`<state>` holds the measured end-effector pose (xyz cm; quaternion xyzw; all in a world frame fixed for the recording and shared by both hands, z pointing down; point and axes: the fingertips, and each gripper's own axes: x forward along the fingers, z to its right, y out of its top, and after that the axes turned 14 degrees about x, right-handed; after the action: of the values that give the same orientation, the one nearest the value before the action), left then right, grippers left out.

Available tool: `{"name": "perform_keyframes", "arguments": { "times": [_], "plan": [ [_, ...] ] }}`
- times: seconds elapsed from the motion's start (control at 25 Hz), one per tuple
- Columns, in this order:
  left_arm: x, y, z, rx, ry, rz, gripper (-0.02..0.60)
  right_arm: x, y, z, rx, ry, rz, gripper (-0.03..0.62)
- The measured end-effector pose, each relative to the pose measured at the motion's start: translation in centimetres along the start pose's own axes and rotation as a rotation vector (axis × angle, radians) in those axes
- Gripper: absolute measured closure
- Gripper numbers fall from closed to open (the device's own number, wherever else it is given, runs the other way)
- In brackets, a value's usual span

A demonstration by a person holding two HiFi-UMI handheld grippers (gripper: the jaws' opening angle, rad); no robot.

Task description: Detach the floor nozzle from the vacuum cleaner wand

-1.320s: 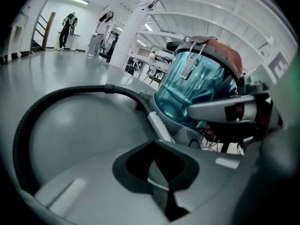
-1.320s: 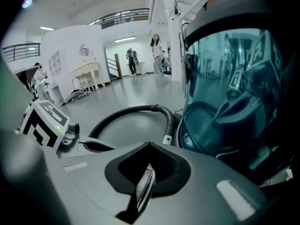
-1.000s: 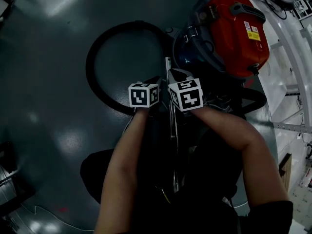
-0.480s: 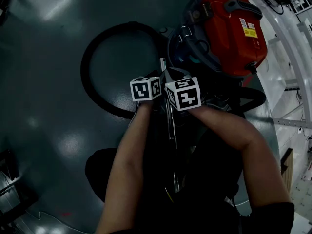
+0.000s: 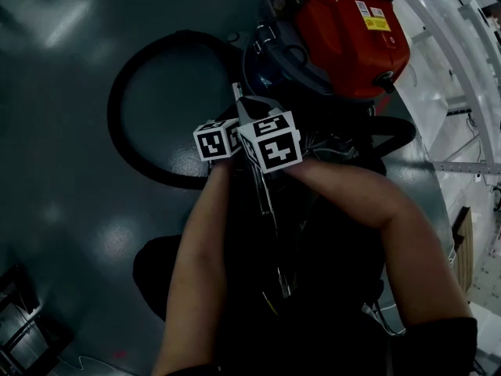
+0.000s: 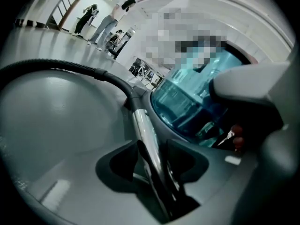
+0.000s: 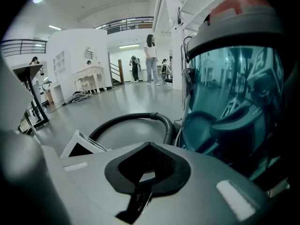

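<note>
Just now opening: left hand-held gripper (image 6: 152, 165), jaws wide, metal wand (image 6: 143, 130) running between them toward the blue-and-red vacuum canister (image 5: 344, 30). Right hand-held gripper (image 7: 147, 170): jaws pressed together. Since the earlier frame, both closer to the canister, left tucked against right. Black hose (image 6: 56, 69) curving off left.

You stood on a glossy dark grey floor (image 5: 70, 131) that threw back soft glare patches. The room was big and open, with white walls (image 7: 70, 46) and strip lights (image 7: 55, 27) on the ceiling. A railed upper gallery (image 7: 126, 25) ran across the back, with a white pillar (image 7: 176, 55) to its right. A white carved table (image 7: 89, 74) sat by the left wall. A few people (image 7: 151, 57) stood far off.
</note>
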<state>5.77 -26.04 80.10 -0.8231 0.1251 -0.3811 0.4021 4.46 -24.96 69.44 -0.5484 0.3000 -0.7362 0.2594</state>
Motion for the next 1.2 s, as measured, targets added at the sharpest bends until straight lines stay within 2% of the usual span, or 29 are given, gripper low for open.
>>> {"name": "perform_keyframes", "arguments": {
  "times": [0.16, 0.36, 0.52, 0.6, 0.72, 0.8, 0.92, 1.2],
  "plan": [
    [0.6, -0.2, 0.3, -0.003, 0.011, 0.01, 0.385, -0.5, -0.4, 0.9, -0.007, -0.008, -0.004, 0.599],
    [0.5, -0.3, -0.1, -0.089, 0.053, 0.083, 0.391, -0.8, -0.3, 1.4, 0.015, 0.0, 0.006, 0.599],
    [0.4, -0.1, 0.0, -0.155, 0.027, 0.128, 0.399, -1.3, -1.0, 2.1, -0.02, 0.013, -0.007, 0.599],
    [0.4, -0.1, 0.0, -0.157, -0.001, 0.127, 0.397, -1.6, -1.4, 2.8, -0.033, 0.021, -0.013, 0.599],
    [0.5, 0.0, 0.0, -0.144, -0.033, 0.126, 0.394, -1.9, -1.9, 4.2, 0.029, 0.009, -0.036, 0.599],
    [0.6, 0.1, 0.0, -0.147, -0.042, 0.137, 0.394, -2.0, -1.9, 4.6, 0.069, 0.0, -0.042, 0.599],
    [1.0, -0.1, 0.0, -0.164, -0.041, 0.129, 0.394, -2.2, -1.7, 4.3, 0.068, 0.007, -0.036, 0.599],
    [1.1, -0.4, 0.0, -0.264, -0.055, 0.109, 0.407, -2.3, -1.5, 4.0, 0.05, 0.021, -0.028, 0.599]
  ]
}}
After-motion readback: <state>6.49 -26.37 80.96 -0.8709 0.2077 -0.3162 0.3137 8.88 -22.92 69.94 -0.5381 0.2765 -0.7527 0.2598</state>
